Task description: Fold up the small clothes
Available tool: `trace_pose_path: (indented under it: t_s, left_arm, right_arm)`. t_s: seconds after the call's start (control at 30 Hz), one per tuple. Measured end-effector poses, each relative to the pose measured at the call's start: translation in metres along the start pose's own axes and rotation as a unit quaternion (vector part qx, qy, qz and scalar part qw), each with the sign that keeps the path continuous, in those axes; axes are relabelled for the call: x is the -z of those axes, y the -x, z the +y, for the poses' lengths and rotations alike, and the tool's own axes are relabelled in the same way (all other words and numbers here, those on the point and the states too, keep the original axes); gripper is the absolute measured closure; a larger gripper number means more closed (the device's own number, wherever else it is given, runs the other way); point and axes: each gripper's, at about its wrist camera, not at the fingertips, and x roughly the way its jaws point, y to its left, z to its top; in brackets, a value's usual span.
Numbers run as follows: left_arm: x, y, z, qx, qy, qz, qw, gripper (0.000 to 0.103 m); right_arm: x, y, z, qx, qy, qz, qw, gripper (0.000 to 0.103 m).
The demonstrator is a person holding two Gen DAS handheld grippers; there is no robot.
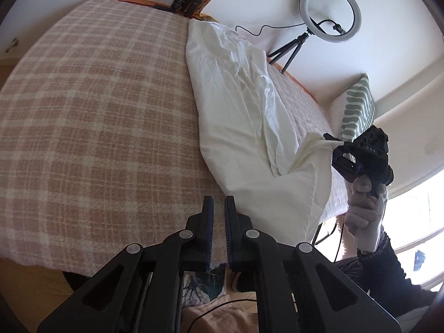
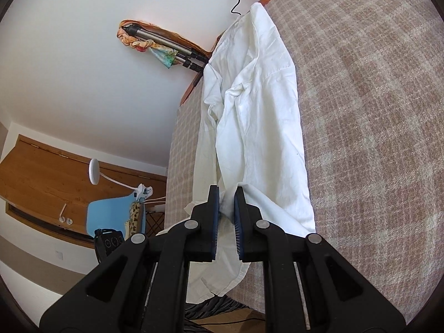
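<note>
A white garment lies stretched out on a pink-and-cream plaid blanket. My left gripper hovers over the blanket just beside the garment's near end, its jaws slightly apart and empty. My right gripper shows in the left wrist view, shut on a corner of the garment and lifting it off the blanket. In the right wrist view the garment runs away from my right gripper, and cloth is bunched between its pads.
A ring light on a small tripod stands behind the bed. A green striped pillow leans at the right. A folded tripod lies at the blanket's far edge. A blue chair and desk lamp stand beside the bed.
</note>
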Motion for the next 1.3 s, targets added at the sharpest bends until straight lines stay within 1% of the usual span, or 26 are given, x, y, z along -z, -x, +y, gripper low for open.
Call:
trace_pose_path:
  t_s: [0.07, 0.13, 0.17, 0.23, 0.3, 0.37, 0.43, 0.53, 0.6, 0.67, 0.7, 0.73, 0.77, 0.8, 0.83, 0.9, 0.97, 1.0, 1.03, 1.1, 1.17, 1.27, 1.3]
  left_arm:
    - [0.013, -0.008, -0.008, -0.001, -0.026, 0.028, 0.9993, 0.097]
    - [0.023, -0.020, -0.021, 0.012, -0.051, 0.051, 0.9973, 0.097]
    - [0.025, -0.025, -0.029, 0.016, -0.067, 0.056, 0.9961, 0.097]
    - [0.023, -0.034, -0.042, 0.018, -0.089, 0.049, 0.9946, 0.097]
    - [0.013, -0.040, -0.047, 0.027, -0.088, 0.037, 0.9951, 0.097]
    - [0.002, -0.041, -0.046, 0.028, -0.080, 0.020, 0.9962, 0.097]
    - [-0.015, -0.044, -0.043, 0.022, -0.062, 0.003, 0.9978, 0.097]
    - [-0.037, -0.050, -0.038, -0.002, -0.059, -0.017, 0.9981, 0.097]
    - [-0.050, -0.057, -0.035, -0.013, -0.060, -0.020, 0.9979, 0.097]
    - [-0.060, -0.061, -0.027, -0.012, -0.051, -0.022, 0.9984, 0.097]
    - [-0.062, -0.064, -0.026, -0.017, -0.051, -0.022, 0.9983, 0.097]
    - [-0.063, -0.066, -0.023, -0.019, -0.048, -0.021, 0.9984, 0.097]
    - [-0.065, -0.068, -0.022, -0.018, -0.043, -0.020, 0.9987, 0.097]
    - [-0.068, -0.070, -0.024, -0.018, -0.040, -0.020, 0.9988, 0.097]
    - [-0.070, -0.068, -0.025, -0.022, -0.042, -0.025, 0.9986, 0.097]
    - [-0.074, -0.061, -0.030, -0.032, -0.055, -0.047, 0.9969, 0.097]
    - [-0.080, -0.053, -0.034, -0.049, -0.071, -0.071, 0.9938, 0.097]
    - [-0.081, -0.050, -0.034, -0.056, -0.073, -0.078, 0.9926, 0.095]
    - [-0.084, -0.050, -0.032, -0.062, -0.072, -0.082, 0.9921, 0.091]
    - [-0.086, -0.050, -0.026, -0.074, -0.060, -0.087, 0.9917, 0.059]
    - [-0.091, -0.056, -0.021, -0.082, -0.047, -0.090, 0.9914, 0.057]
    - [-0.098, -0.069, -0.019, -0.088, -0.046, -0.077, 0.9921, 0.057]
    - [-0.102, -0.075, -0.018, -0.088, -0.044, -0.070, 0.9927, 0.057]
  right_arm:
    - [-0.002, -0.003, 0.000, 0.002, 0.000, 0.000, 1.000, 0.091]
    - [-0.004, -0.005, 0.000, 0.006, 0.000, 0.000, 1.000, 0.091]
    - [-0.006, -0.006, 0.000, 0.006, 0.000, 0.000, 1.000, 0.091]
    - [-0.009, -0.009, 0.001, 0.010, 0.000, -0.002, 1.000, 0.091]
    - [-0.015, -0.011, 0.003, 0.011, -0.001, -0.005, 1.000, 0.091]
    - [-0.022, -0.013, 0.003, 0.010, -0.005, -0.009, 1.000, 0.091]
    - [-0.030, -0.015, 0.001, 0.014, -0.008, -0.016, 1.000, 0.091]
    - [-0.044, -0.020, -0.007, 0.020, -0.026, -0.023, 0.999, 0.091]
    - [-0.054, -0.024, -0.015, 0.024, -0.040, -0.024, 0.999, 0.091]
    - [-0.063, -0.026, -0.022, 0.023, -0.053, -0.023, 0.998, 0.088]
    - [-0.067, -0.026, -0.025, 0.024, -0.057, -0.023, 0.998, 0.082]
    - [-0.071, -0.023, -0.027, 0.023, -0.059, -0.027, 0.998, 0.068]
    - [-0.074, -0.018, -0.027, 0.023, -0.057, -0.037, 0.997, 0.062]
    - [-0.076, -0.012, -0.025, 0.025, -0.050, -0.047, 0.997, 0.052]
    - [-0.078, -0.005, -0.023, 0.030, -0.041, -0.058, 0.997, 0.048]
    - [-0.080, 0.005, -0.017, 0.039, -0.021, -0.066, 0.997, 0.048]
    - [-0.077, 0.009, -0.011, 0.057, 0.007, -0.061, 0.996, 0.048]
    - [-0.075, 0.007, -0.008, 0.070, 0.022, -0.053, 0.996, 0.048]
    - [-0.071, 0.003, -0.006, 0.085, 0.038, -0.043, 0.995, 0.048]
    - [-0.064, -0.009, -0.004, 0.126, 0.067, -0.019, 0.990, 0.048]
    - [-0.060, -0.021, -0.005, 0.145, 0.081, 0.001, 0.986, 0.048]
    - [-0.060, -0.033, -0.009, 0.149, 0.081, 0.011, 0.985, 0.048]
    - [-0.061, -0.036, -0.008, 0.152, 0.083, 0.012, 0.985, 0.052]
